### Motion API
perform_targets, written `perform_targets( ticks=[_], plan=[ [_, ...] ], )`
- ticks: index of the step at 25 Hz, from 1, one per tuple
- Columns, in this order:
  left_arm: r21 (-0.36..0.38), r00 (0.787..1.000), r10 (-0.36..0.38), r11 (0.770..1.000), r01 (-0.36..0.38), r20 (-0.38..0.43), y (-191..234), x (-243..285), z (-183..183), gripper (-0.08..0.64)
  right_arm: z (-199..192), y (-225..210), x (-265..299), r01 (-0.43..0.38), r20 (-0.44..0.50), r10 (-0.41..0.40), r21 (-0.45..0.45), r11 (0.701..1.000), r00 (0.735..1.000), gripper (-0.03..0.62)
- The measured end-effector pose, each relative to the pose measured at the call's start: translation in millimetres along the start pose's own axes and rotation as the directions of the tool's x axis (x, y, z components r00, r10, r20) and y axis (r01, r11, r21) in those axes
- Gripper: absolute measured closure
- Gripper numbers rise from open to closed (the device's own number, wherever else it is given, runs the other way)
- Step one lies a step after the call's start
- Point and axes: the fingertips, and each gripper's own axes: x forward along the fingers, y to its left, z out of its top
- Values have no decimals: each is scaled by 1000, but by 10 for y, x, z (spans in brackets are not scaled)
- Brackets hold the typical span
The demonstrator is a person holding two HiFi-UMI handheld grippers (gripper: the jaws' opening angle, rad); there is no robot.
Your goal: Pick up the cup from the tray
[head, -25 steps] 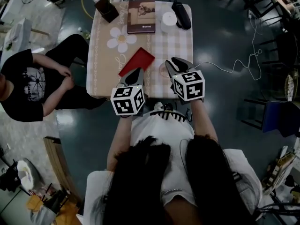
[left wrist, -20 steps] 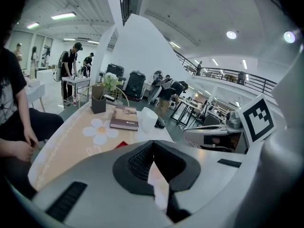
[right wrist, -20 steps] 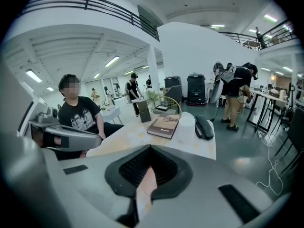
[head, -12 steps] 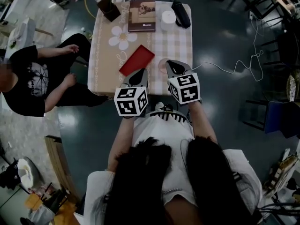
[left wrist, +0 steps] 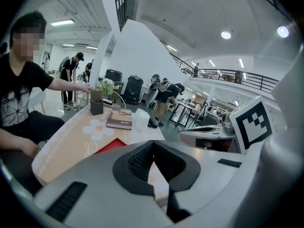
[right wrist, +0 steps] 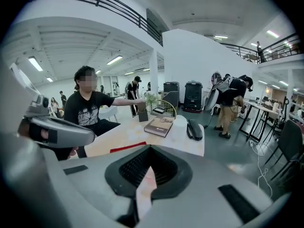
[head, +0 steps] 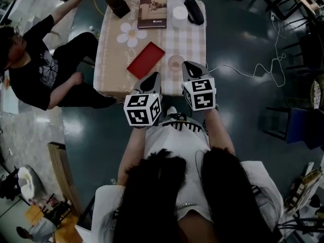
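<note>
A clear cup (head: 175,62) stands on the checked cloth of the table (head: 192,39), just right of a flat red tray (head: 146,59) and not on it. In the head view my right gripper (head: 188,67) hovers near the table's front edge, its tip just right of the cup and not touching it. Its jaws are shut with nothing between them (right wrist: 149,148). My left gripper (head: 152,79) hangs by the tray's near corner, jaws shut and empty (left wrist: 153,146). The tray (left wrist: 110,146) shows in the left gripper view; the cup is hidden in both gripper views.
At the table's far end lie a book (head: 152,12), a white bowl (head: 179,12), a black object (head: 194,11) and a dark vase (head: 116,4). A seated person (head: 35,70) at the left reaches an arm to the vase. A cable (head: 253,70) trails on the floor to the right.
The seated person has raised an arm toward the vase. The cup now shows fully beside my right gripper's tip. Both grippers have stayed near the table's front edge.
</note>
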Motion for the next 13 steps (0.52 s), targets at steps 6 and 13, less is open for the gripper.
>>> perform_targets(
  ticks=[6,13],
  plan=[
    [-9,1000,11,1000,-11,15,-142,-85,-93,554,-90,-7,-139,-6,0,6,-21,1000,1000,586],
    [-26,999,31,999,-30,34,-262,-181,-161,554,-154,-21,-289,-12,9,13,-31,999,1000,586]
  ],
)
